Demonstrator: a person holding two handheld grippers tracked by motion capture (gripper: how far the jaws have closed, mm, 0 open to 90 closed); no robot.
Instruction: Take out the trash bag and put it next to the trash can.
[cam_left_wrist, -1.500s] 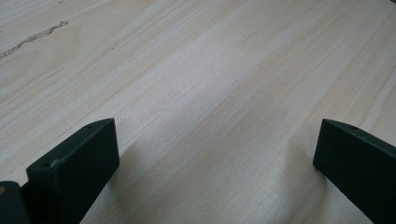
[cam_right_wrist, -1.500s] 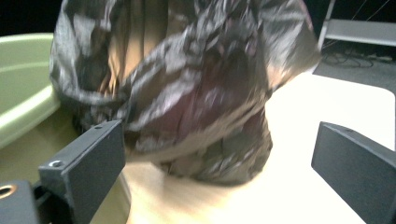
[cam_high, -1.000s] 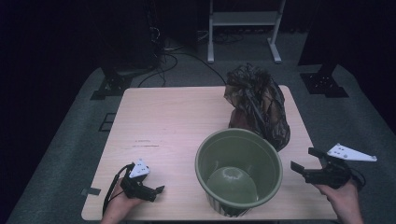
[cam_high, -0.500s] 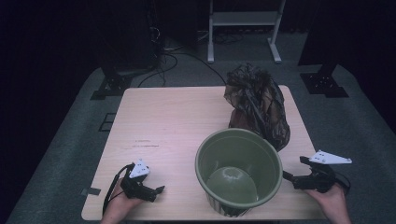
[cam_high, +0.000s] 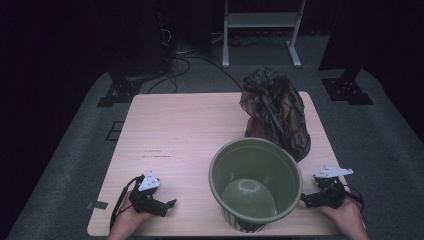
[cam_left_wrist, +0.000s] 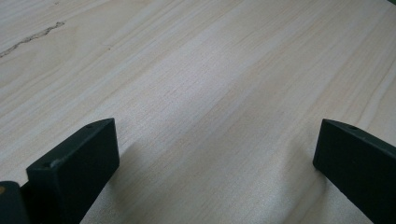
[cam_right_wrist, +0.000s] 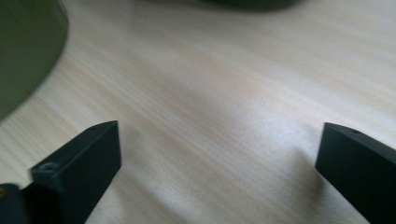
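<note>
1. The green bucket (cam_high: 256, 185) stands upright near the front edge of the wooden table (cam_high: 185, 130), right of the middle, and we see its open mouth and its bare floor from the high view.
2. Just behind the bucket, on the far right part of the table, lies a crumpled dark bag (cam_high: 276, 111); its lower edge looks to meet the bucket's rim, though we cannot tell whether they touch.
3. Our left gripper (cam_high: 170, 204) rests low at the front left of the table, well apart from the bucket, with its jaws spread wide over bare wood and nothing between them.
4. Our right gripper (cam_high: 304, 201) sits just beside the bucket's right wall, pointing toward it.
5. In the right gripper view its jaws stand wide apart and grasp nothing, with the bucket's green wall (cam_right_wrist: 25, 51) curving in at the upper left.
</note>
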